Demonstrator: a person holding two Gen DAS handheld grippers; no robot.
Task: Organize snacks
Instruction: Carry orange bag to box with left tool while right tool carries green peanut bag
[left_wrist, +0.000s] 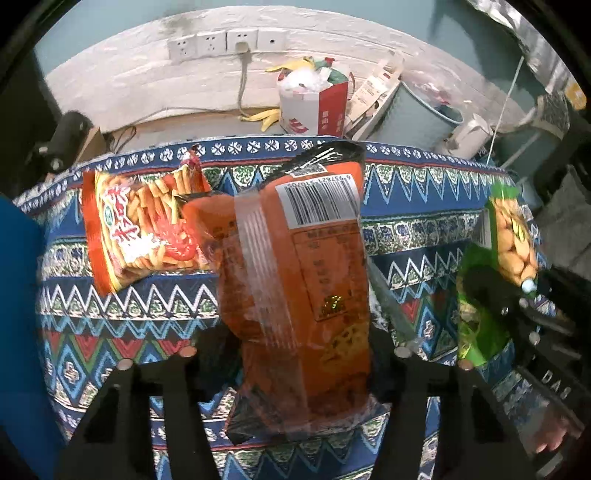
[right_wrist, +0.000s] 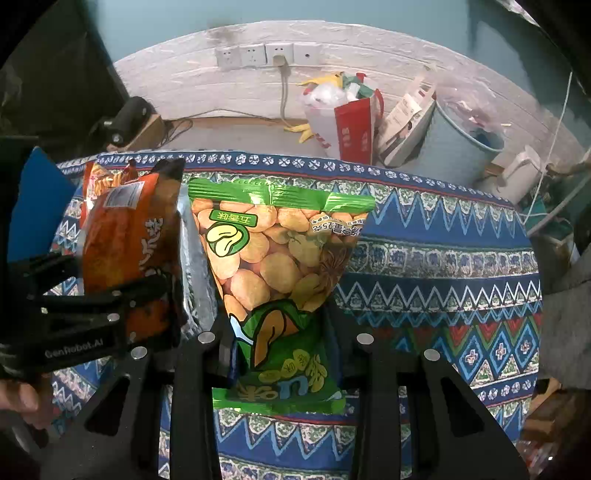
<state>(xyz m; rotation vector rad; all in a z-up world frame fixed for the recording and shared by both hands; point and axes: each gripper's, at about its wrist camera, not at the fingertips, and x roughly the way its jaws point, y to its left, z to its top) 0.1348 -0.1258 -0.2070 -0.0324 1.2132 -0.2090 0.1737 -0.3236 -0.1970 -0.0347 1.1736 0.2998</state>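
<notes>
My left gripper (left_wrist: 295, 354) is clamped on the orange snack bag (left_wrist: 295, 280), held above the patterned tablecloth (left_wrist: 424, 229); my right gripper (right_wrist: 284, 339) grips the green bean bag (right_wrist: 280, 266). A fries packet (left_wrist: 140, 229) lies on the cloth. Behind, a red-white paper bag (right_wrist: 347, 125) brims with trash.

1. We note a patterned tablecloth (right_wrist: 443, 236), blue with zigzag bands, filling the lower half of both views.
2. At 12 o'clock, a row of wall sockets (right_wrist: 266, 55) on a white brick wall (right_wrist: 177, 85); a grey cable (right_wrist: 283, 92) hangs from one socket.
3. At 1 o'clock, a red-and-white paper bag (right_wrist: 351, 129) stuffed with rubbish; banana peels (right_wrist: 301, 131) lie just beside it.
4. At 2 o'clock, a pale blue bucket (right_wrist: 458, 147) with cardboard packaging (right_wrist: 406, 110) leaning on it.
5. At 10 o'clock, a black cylindrical object (right_wrist: 127, 112), identity unclear.
</notes>
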